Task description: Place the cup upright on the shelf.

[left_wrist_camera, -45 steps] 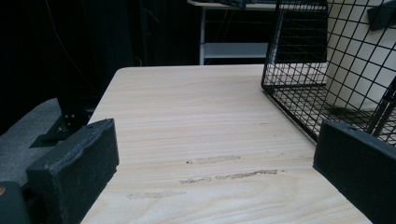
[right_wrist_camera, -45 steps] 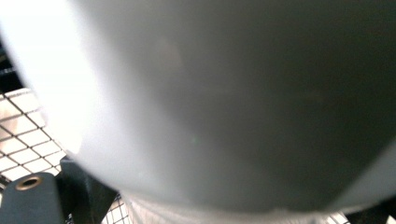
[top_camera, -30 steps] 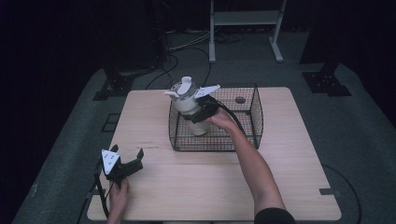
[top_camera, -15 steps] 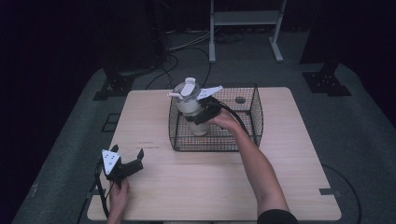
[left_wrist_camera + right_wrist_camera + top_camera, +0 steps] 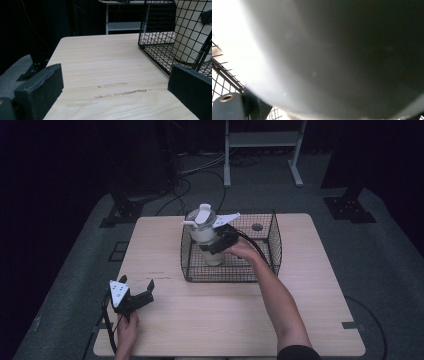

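Observation:
A white bottle (image 5: 204, 239) with a clear lid stands upright in the left part of a black wire basket (image 5: 235, 273) on the wooden table. My right gripper (image 5: 217, 243) reaches over the basket's rim and is shut on the bottle's side. In the right gripper view the bottle's pale wall (image 5: 332, 50) sits right against the camera. My left gripper (image 5: 143, 291) rests on the table near the front left corner, open with nothing between its jaws. The left gripper view looks past that gripper (image 5: 115, 95) at the basket (image 5: 155, 30) and the bottle (image 5: 186, 37).
The table (image 5: 300, 320) has bare wood in front of and left of the basket. A small round disc (image 5: 257, 226) lies in the basket's far right part. A metal stand (image 5: 260, 140) and cables (image 5: 200, 170) sit on the dark floor behind.

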